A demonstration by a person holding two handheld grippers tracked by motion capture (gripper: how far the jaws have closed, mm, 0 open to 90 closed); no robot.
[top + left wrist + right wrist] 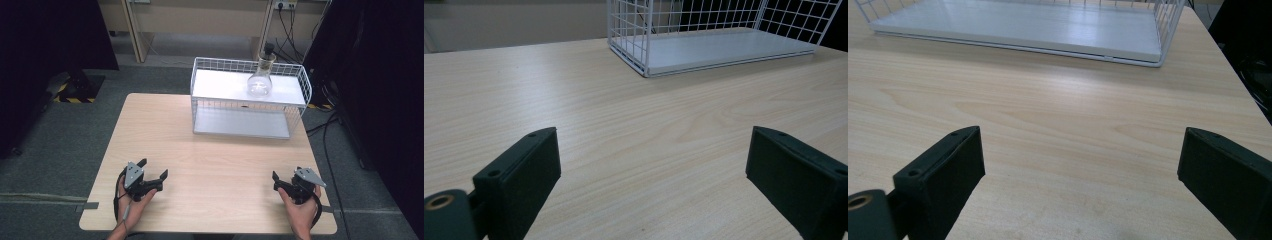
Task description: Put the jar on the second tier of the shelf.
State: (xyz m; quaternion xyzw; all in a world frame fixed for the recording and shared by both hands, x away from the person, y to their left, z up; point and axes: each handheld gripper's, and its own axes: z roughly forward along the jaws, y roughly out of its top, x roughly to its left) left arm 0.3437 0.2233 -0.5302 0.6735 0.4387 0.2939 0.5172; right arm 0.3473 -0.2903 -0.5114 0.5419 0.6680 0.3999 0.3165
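Note:
A clear glass flask (260, 80) with a dark stopper stands upright on the top shelf of a white wire rack (200, 84) at the far side of the wooden table. My left gripper (153, 169) rests near the front left of the table, open, with bare wood between its jaws (651, 165). My right gripper (284, 175) sits near the front right, also open, nothing between its jaws (1080, 165). Both are well short of the rack, whose lower white shelf (724, 47) (1023, 25) lies ahead of each gripper.
The light wooden table (215, 165) stretches between grippers and rack. Grey carpet surrounds it. Desk legs and cables (290, 30) stand behind the rack, dark equipment (370, 75) at the right, a dark stand with hazard-striped base (75, 90) at the left.

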